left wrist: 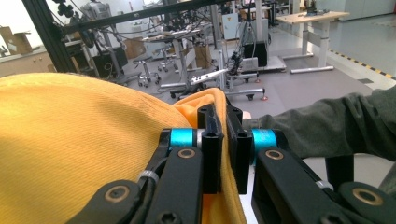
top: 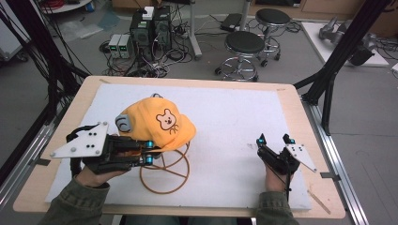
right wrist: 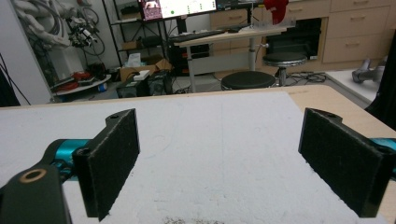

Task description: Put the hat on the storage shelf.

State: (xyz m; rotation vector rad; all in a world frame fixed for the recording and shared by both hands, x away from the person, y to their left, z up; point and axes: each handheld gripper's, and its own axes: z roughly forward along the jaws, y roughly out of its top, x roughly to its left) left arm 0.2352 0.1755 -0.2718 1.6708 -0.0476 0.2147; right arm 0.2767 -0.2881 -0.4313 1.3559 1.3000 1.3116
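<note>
The left gripper (left wrist: 224,154) has its 2 black jaws pressed together on the edge of a yellow knit cap (left wrist: 70,149), a fold of the fabric rising between them. The cap bulges across the left half. To the right, a grey-green sleeve (left wrist: 336,126) reaches in, perhaps the person's other arm. Behind stand desks and stools (left wrist: 144,74) on a grey floor.

White mat (top: 234,117): covers most of the wooden table (top: 291,101). Two black round stools (top: 245,44) on chrome bases: on the grey floor beyond the table's far edge. Computer towers (top: 150,28) with tangled cables (top: 155,63): on the floor, left of the stools. Black frame posts (top: 345,47): beside the table at left and right. Monitor (right wrist: 180,7) on a desk: far background.
</note>
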